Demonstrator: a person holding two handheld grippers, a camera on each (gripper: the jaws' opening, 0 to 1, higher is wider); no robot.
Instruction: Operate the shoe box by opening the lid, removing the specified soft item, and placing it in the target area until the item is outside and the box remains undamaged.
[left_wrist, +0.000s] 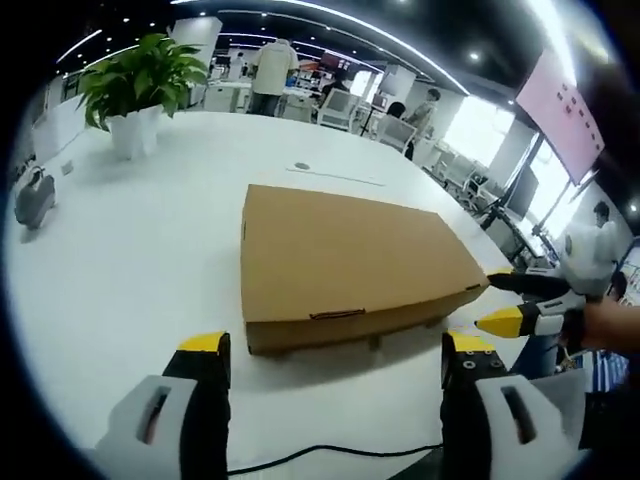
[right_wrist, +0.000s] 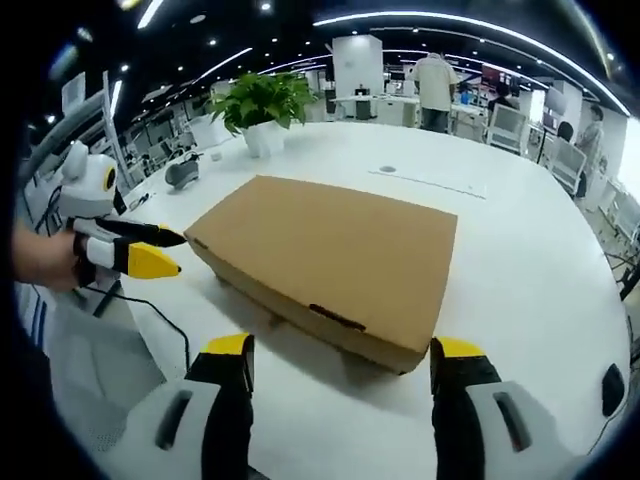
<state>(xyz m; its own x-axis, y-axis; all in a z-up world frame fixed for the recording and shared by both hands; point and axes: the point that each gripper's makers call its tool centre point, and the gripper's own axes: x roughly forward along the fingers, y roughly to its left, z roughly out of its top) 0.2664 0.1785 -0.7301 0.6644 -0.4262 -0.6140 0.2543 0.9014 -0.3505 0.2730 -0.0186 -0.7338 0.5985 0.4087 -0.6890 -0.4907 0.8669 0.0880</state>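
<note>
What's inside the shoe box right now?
Cannot tell: the box is closed, its lid flat and the front tab tucked in, so the contents are hidden. Nothing rests on top. It sits on the white table.

**Brown box, white surface, yellow-tipped claws**

The shoe box (left_wrist: 345, 265) is plain kraft brown. The surface (left_wrist: 130, 260) is white. Both claws have black jaws with yellow tips and grey bodies. The far plant (left_wrist: 140, 75) is green in a white pot.

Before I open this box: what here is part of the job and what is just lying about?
Job: cardboard shoe box, lid shut; left gripper, open; right gripper, open.

Lying about: potted plant; small grey object near the table edge; black cable.
</note>
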